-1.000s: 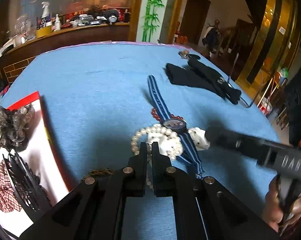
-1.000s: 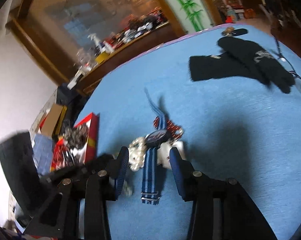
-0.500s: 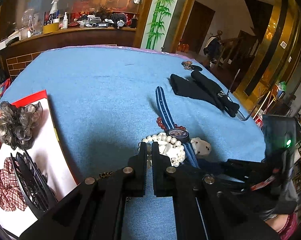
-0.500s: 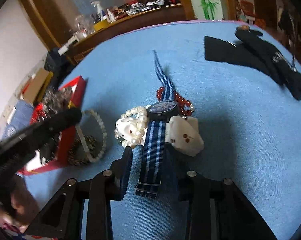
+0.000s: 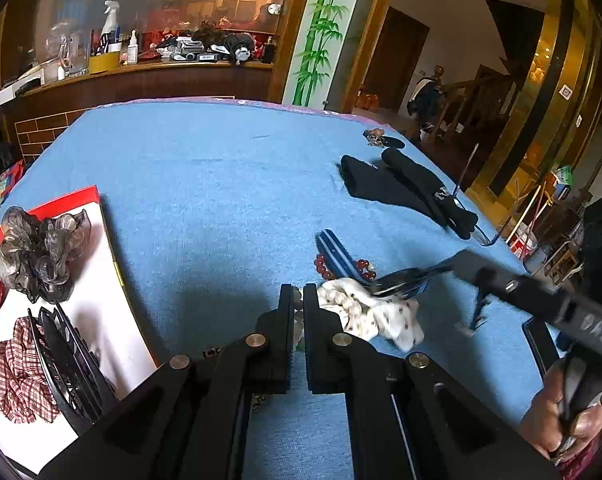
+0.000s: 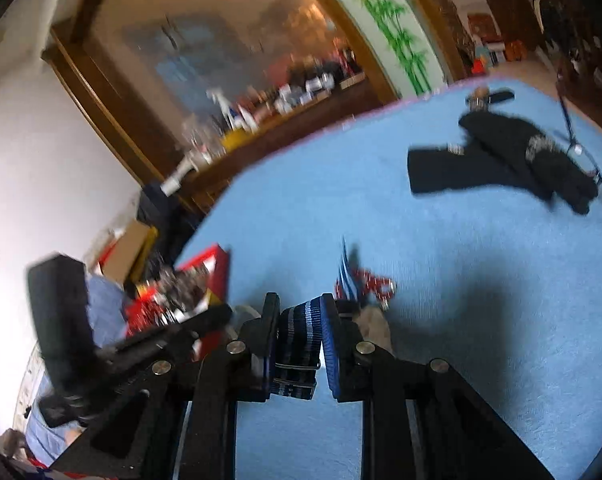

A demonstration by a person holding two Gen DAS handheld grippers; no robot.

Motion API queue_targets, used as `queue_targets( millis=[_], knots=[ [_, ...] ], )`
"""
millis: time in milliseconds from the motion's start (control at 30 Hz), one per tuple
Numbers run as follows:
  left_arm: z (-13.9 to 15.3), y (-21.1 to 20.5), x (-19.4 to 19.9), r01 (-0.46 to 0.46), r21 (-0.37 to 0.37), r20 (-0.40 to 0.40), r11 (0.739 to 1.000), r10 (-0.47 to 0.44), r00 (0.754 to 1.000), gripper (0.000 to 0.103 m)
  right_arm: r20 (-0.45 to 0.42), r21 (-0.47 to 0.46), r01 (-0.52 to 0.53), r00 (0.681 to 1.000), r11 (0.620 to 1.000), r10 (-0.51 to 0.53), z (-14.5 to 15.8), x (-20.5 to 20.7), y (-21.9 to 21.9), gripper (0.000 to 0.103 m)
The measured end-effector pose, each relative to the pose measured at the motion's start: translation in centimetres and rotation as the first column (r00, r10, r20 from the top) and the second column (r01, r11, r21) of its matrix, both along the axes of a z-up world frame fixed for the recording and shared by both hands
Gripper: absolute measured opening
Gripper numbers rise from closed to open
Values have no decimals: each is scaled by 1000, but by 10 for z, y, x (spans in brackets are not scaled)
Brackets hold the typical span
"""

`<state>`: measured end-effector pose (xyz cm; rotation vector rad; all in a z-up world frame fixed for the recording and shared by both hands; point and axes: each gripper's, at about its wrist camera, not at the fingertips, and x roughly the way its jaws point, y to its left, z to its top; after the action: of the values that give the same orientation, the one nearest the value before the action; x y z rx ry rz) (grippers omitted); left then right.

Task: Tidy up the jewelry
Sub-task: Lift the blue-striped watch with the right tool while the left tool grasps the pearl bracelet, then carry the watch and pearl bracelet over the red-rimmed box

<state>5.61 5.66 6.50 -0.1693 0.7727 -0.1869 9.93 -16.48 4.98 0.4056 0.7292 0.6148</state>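
Observation:
My left gripper is shut on a pearl bracelet, whose beads show between the fingers. My right gripper is shut on the blue striped watch strap and lifts it; it shows blurred in the left wrist view. The watch trails over a red bead bracelet. A white spotted scrunchie lies beside them on the blue tablecloth. The white, red-edged tray at left holds hair accessories.
In the tray lie a grey organza scrunchie, a plaid scrunchie and a black hair claw. Black gloves, glasses and a key ring lie far right. A cluttered wooden counter stands behind.
My right gripper has closed on the watch strap and is lifting it. The left gripper stays shut on the pearl bracelet and has shifted slightly.

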Motion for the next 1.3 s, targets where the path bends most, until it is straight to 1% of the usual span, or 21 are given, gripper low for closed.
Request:
queue_targets(
  millis=[200, 367, 533, 633, 700, 833, 900, 1100, 1300],
  knots=[
    [3, -2, -3, 10, 0, 13, 1000, -10, 1000, 4, 81, 30, 36, 996, 999, -38, 18, -9, -4, 21],
    [6, -7, -6, 26, 13, 27, 1000, -26, 999, 4, 132, 19, 64, 989, 998, -66, 27, -19, -8, 21],
    [7, -14, -9, 15, 53, 43, 998, -17, 999, 4, 148, 4, 83, 985, 997, -83, 29, -21, -7, 21],
    [6, -17, -11, 11, 70, 48, 997, -14, 999, 4, 209, -12, 119, 971, 993, -114, 36, -30, -8, 21],
    [4, -22, -12, 11, 98, 47, 995, -15, 999, 4, 238, -19, 130, 964, 991, -122, 40, -35, -7, 21],
    [-1, -34, -13, 25, 145, 43, 989, -31, 999, 4, 219, -19, 119, 969, 993, -112, 37, -32, -7, 21],
    [-1, -38, -15, 16, 175, 57, 984, -27, 998, 4, 214, -21, 112, 971, 994, -105, 36, -32, -7, 21],
    [-2, -40, -15, -1, 210, 72, 978, -14, 997, 4, 237, -8, 121, 965, 993, -116, 40, -38, -11, 21],
    [-6, -43, -14, -25, 259, 86, 966, 3, 996, 4, 257, -15, 123, 959, 992, -115, 44, -44, -10, 21]
  ],
)
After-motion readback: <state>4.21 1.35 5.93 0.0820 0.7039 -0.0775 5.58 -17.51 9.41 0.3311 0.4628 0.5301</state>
